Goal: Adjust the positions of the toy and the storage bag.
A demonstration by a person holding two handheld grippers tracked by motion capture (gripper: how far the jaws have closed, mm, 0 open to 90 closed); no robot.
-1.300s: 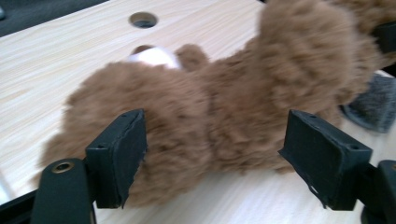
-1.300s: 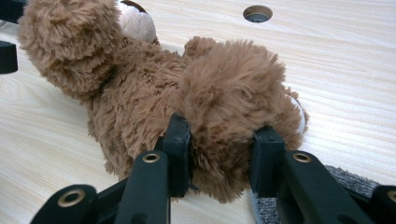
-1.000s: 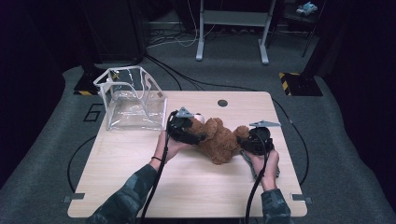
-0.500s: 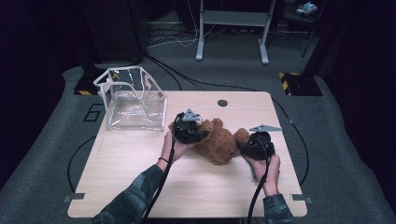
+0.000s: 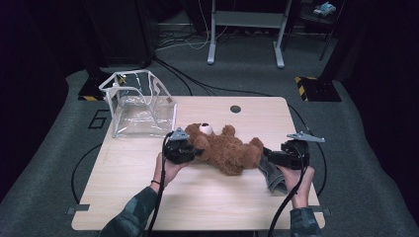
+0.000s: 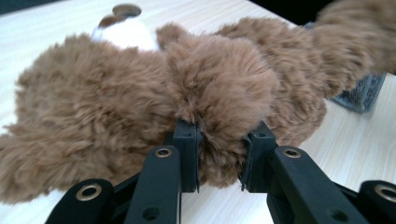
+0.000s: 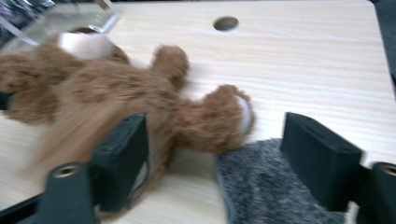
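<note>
**Left tool pinching bear's arm, right tool spread at its foot**

Left tool (image 6: 219, 154): jaws have just closed in, now pinching a tuft of the teddy bear (image 5: 225, 150), its arm by the look of it. I read that as an anchor so the toy can't slide. Right tool (image 7: 219, 163): jaws have just been opening, now spread wide, pads pressing nothing; the bear's foot and a grey cloth (image 7: 266, 186) lie between them. Probably let go to re-grip. Bear lies on its back mid-bench (image 5: 197, 197), head toward the clear plastic box (image 5: 141, 103), which sits just beside it with its open top up, likely where the bear goes.
</note>
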